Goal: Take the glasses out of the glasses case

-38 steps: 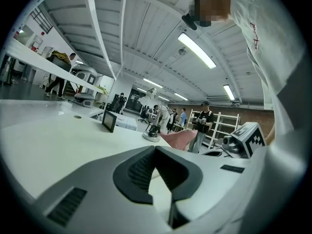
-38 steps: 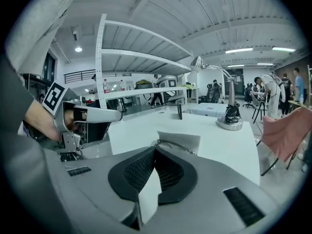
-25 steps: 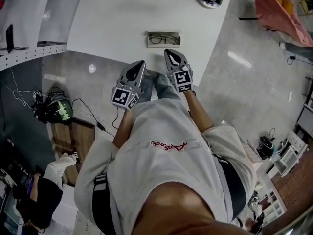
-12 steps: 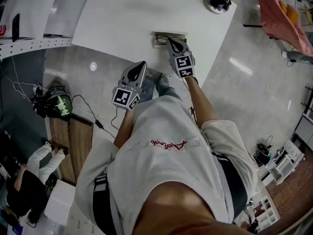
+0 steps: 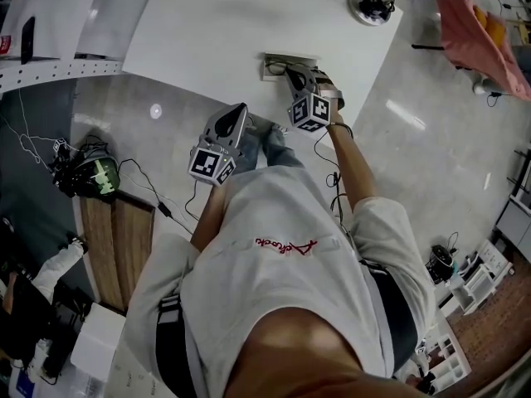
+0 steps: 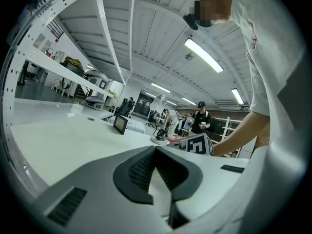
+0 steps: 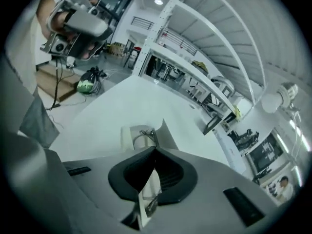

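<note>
We note a white table [image 5: 207, 23] across the far part of the head view. On it, close to the near edge, lies the glasses case [image 5: 274, 60] with its lid [image 7: 166, 133] standing open.

The glasses [image 7: 141, 138] are in the case. Their thin wire frame shows in the right gripper view just past the jaw tips.

The right gripper [image 5: 293, 73] comes at the case from the near side, angled down and rolled to one side. Its jaws are closed, and the tips are together right at the glasses. We cannot tell whether the frame is pinched between them.

The left gripper [image 5: 240, 109] sits to the near left of the case, about at the table's near edge and apart from the case. Its jaws are closed on nothing; only bare table top shows past them.
</note>
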The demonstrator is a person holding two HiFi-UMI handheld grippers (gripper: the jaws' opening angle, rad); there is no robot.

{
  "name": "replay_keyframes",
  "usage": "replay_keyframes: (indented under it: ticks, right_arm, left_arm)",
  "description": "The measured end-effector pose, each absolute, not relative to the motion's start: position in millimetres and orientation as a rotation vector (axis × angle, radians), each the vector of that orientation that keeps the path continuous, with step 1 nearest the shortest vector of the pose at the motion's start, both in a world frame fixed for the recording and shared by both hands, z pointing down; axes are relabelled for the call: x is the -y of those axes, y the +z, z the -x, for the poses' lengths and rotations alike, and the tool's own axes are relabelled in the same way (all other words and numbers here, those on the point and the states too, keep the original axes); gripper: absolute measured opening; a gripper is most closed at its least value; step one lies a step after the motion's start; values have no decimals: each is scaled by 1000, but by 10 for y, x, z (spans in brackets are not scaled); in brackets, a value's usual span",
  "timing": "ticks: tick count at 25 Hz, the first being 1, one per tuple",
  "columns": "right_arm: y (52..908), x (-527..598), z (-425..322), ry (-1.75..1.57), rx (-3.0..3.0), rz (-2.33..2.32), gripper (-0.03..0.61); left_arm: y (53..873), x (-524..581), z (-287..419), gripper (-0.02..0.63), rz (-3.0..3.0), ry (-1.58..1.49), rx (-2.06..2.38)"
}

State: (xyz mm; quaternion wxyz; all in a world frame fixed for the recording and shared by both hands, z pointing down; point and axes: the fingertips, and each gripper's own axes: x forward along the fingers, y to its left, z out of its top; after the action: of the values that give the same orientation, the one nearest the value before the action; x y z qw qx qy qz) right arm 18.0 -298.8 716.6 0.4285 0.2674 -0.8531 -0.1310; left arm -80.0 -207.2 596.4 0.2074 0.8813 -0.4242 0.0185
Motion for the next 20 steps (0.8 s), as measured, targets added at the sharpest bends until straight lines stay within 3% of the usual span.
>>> replay_keyframes:
  ticks: [9, 12, 14, 20]
  right_arm:
    - [7230, 2925, -193, -384, 2092, -592, 8]
    - [7223, 2953, -191, -378, 2093, -606, 117]
    - [7259, 2990, -215, -375, 2070, -609, 157]
    - [7301, 3100, -264, -342, 2037, -627, 162]
  left_arm:
    - [5965, 2038, 837, -2, -2451, 47, 1179]
    - [5974, 2014, 835, -2, -2451, 44, 1176]
    - [5982, 2009, 840, -2, -2448, 42, 1179]
    - [5984, 1993, 860, -2, -2443, 39, 1187]
